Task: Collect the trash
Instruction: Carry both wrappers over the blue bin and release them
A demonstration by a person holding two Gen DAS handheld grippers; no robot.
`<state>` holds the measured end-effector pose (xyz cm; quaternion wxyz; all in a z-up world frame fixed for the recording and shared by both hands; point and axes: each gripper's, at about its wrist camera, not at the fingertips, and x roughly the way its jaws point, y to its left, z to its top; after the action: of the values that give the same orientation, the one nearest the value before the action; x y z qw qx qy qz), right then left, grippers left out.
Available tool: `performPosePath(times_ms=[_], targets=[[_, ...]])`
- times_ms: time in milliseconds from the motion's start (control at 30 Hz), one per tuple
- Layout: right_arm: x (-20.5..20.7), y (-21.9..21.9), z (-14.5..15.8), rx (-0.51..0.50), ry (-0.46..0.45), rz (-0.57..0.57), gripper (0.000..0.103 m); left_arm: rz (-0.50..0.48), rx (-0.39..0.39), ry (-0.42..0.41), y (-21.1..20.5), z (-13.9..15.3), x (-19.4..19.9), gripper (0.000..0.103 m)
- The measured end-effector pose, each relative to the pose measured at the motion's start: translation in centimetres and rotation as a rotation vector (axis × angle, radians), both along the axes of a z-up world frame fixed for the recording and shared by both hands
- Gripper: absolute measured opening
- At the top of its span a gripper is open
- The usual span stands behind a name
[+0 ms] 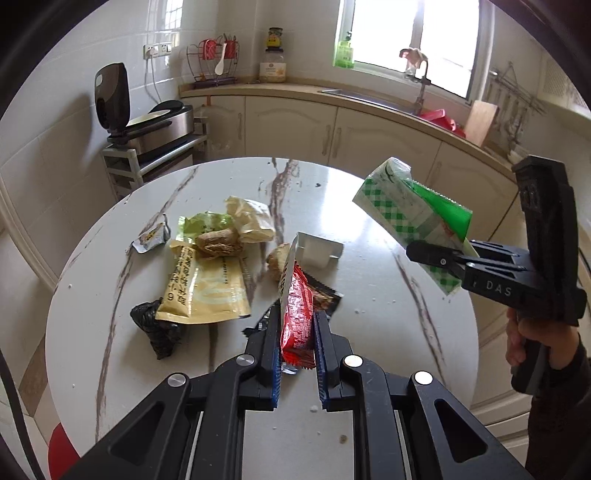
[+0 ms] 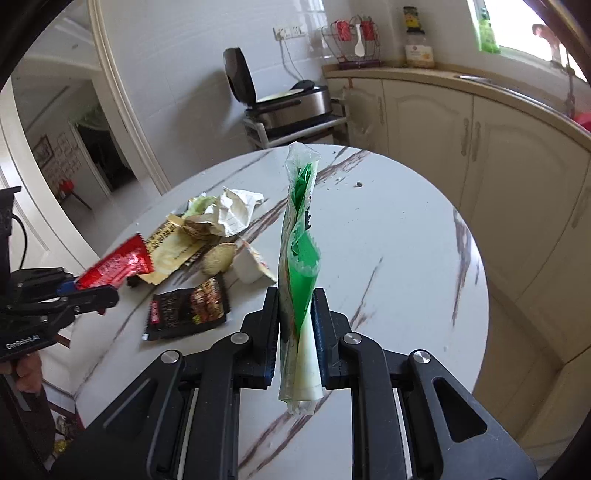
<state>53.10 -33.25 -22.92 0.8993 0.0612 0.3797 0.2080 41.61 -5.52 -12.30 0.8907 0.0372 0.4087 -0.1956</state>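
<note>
Above the marble table [image 1: 369,221] we hold both grippers full, left gripper [image 1: 295,328] clamping a red wrapper [image 1: 297,317], right gripper [image 2: 295,314] clamping a green checked packet [image 2: 299,236] upright, remaining litter ahead-left, nearer our left.

Bright window [image 1: 413,33], cream cabinets [image 1: 288,125]

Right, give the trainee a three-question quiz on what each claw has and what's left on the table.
1. True or false: the left claw grips a red wrapper.
2. The right claw holds: A) a green-and-white packet, B) a spoon, C) nothing.
3. Fill in: the black snack wrapper lies on the ____.

Key: 1 true; 2 A; 3 table.
</note>
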Motion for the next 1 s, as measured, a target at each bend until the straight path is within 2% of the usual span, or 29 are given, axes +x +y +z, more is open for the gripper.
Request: performPosePath(times_ms=[200, 333, 467, 633, 767, 800, 867, 1000], targets=[[-7.7, -4.6, -0.1, 0.120, -0.028, -0.121, 0.016, -0.114, -0.001, -0.005, -5.9, 1.1, -3.3, 0.011], [-13.5, -9.5, -1.0, 0.124, -0.032, -0.270, 0.017, -0.239, 0.010, 0.006, -12.2, 1.2, -5.9, 0.011], [-17.7, -14.4, -3.2, 0.121, 0.015, -0.419, 0.017, -0.368, 0.017, 0.044, -19.0, -0.1, -8.1, 0.011], [-20.8, -19.0, -7.3, 0.138, 0.088, -0.555, 0.018, -0.487, 0.058, 0.119, -26.2, -3.7, -9.2, 0.011], [-21.6, -21.6, -11.2, 0.141, 0.159, -0.652, 0.021, -0.549, 0.110, 0.179, -30.9, -7.3, -9.1, 0.012], [-21.7, -22.3, -12.2, 0.138, 0.187, -0.685, 0.025, -0.568, 0.125, 0.199, -31.9, -8.4, -8.8, 0.012], [-22.0, -23.8, -14.3, 0.158, 0.240, -0.732, 0.040, -0.584, 0.151, 0.231, -33.8, -10.6, -8.5, 0.012], [-22.9, -25.5, -16.8, 0.178, 0.309, -0.807, 0.043, -0.618, 0.213, 0.289, -37.4, -14.9, -7.6, 0.013]])
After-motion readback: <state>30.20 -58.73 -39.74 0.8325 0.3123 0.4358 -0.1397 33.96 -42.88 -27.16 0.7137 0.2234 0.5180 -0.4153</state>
